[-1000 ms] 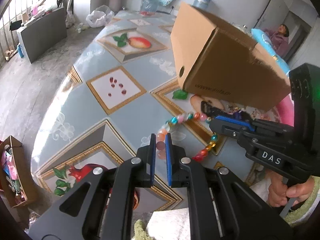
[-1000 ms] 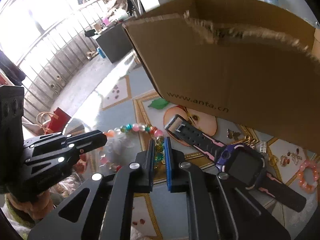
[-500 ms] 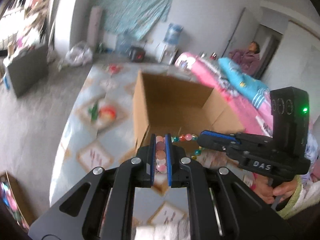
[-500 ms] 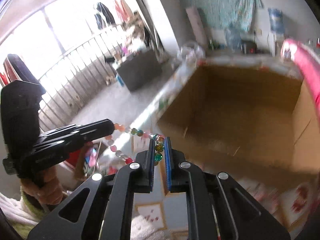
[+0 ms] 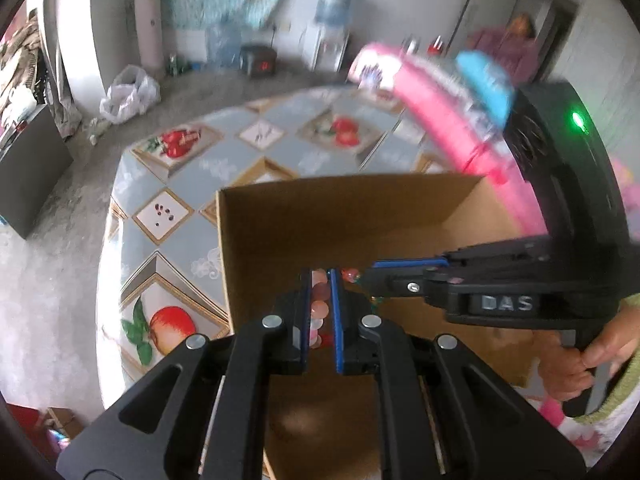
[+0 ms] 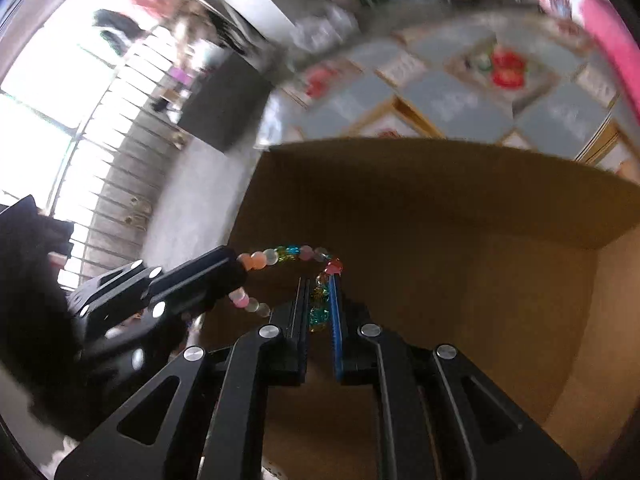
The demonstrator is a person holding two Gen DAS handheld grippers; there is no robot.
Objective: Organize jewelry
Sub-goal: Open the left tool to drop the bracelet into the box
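The bead necklace (image 6: 296, 254) is hanging over the cardboard box (image 5: 360, 216) mid-frame; I am pinching it with my left gripper (image 5: 320, 280) and right gripper (image 6: 320, 284).

the cardboard box (image 5: 360, 216) is plain brown corrugated paper, matt and slightly fibrous on its inner walls. the bead necklace (image 6: 288, 254) looks like glossy glass or plastic, some beads translucent, others milky. the left gripper (image 5: 320, 280) and right gripper (image 6: 320, 284) are matt black plastic with shiny metal pins and smooth blue pads. the tablecloth (image 5: 168, 184) is smooth, faintly glossy printed vinyl. the floor (image 5: 36, 280) is rough grey concrete.
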